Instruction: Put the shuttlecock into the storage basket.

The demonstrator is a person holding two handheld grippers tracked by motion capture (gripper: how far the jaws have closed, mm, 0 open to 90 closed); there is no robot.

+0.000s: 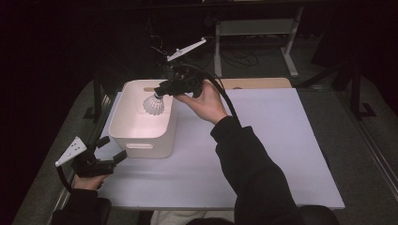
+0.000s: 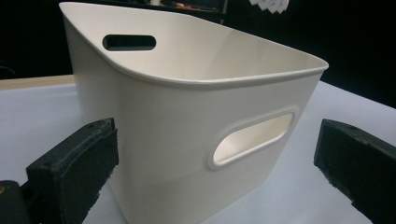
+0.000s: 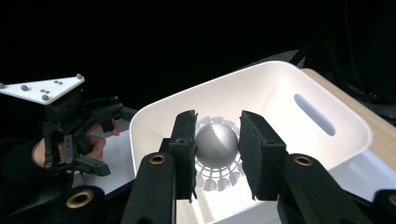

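Right gripper [image 3: 216, 154] clenched on a shuttlecock [image 3: 215, 145], pads pressed against the rounded cork head on either side, feather skirt fanned out beyond and below the jaws. Held above the open top of a white bin [image 3: 327, 154], over the far part of its interior as seen from the high view, with the skirt [image 1: 153, 105] hanging down toward the bin floor. No contact visible between shuttlecock and bin walls. Nothing else seen inside the bin [image 1: 141, 123]; pale floor bare beneath the jaws.

Left gripper [image 1: 109, 155] released, jaws spread wide and holding nothing. Just ahead of those jaws, the near corner of the bin [image 2: 187, 121], close but apart from both pads. Oval handle cut-out in the wall facing the jaws, a second cut-out in the far wall. In the right gripper view, the left gripper [image 3: 100, 128] off to the left of the jaws, beside the bin's rim.

Bin upright on the white surface [image 1: 272, 140], toward its left side. A strip of wooden board [image 1: 263, 83] just behind the surface's far edge, beyond the right jaws.
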